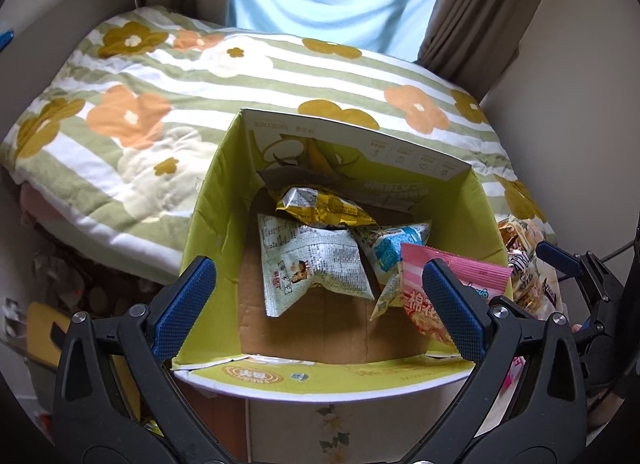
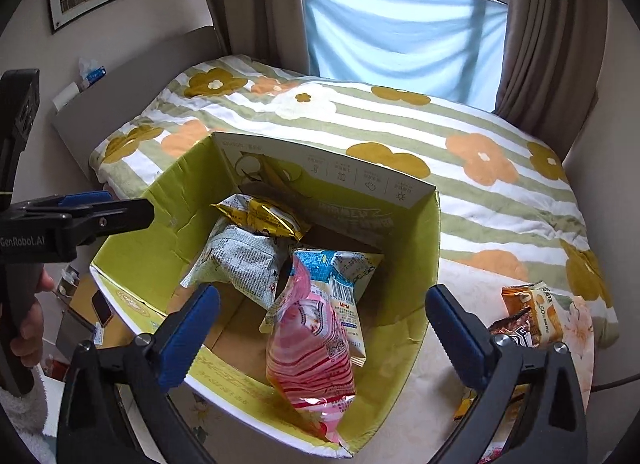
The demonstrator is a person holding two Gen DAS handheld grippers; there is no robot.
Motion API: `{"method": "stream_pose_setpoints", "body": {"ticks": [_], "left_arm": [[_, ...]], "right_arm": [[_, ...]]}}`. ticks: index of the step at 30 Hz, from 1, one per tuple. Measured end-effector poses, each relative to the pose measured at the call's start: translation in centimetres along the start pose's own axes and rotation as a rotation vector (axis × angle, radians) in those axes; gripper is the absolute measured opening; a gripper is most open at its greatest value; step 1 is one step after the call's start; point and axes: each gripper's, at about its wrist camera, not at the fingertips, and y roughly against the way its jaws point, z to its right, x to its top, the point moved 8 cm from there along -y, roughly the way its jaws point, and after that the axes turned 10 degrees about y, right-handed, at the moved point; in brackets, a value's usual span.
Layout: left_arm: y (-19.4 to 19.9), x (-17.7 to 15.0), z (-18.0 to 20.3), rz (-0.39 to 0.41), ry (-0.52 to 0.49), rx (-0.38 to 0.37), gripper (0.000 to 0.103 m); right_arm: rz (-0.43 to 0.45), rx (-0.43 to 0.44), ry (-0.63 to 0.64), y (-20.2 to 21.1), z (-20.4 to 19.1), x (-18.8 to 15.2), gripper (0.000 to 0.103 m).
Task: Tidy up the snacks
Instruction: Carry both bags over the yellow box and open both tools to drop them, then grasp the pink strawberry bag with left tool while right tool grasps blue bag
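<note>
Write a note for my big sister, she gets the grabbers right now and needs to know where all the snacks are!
Left gripper: open, empty, over the box.
Right gripper: open, holding nothing; the pink striped bag sits below it, leaning on the box's near wall.
Inside the green cardboard box: a yellow packet, a white printed packet, a blue-and-white packet, plus the pink bag.
Left to do: the orange packet and dark chocolate packet lie outside, right of the box. More wrappers may sit under the right gripper; hard to tell.
</note>
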Motion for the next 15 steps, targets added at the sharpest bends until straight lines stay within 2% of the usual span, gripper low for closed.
{"method": "stream_pose_setpoints", "body": {"ticks": [15], "left_arm": [[1.9, -1.7, 3.6, 0.021, -0.089, -0.018, 0.103]], "right_arm": [[0.004, -0.04, -0.043, 3.4, 1.0, -2.3, 0.102]]}}
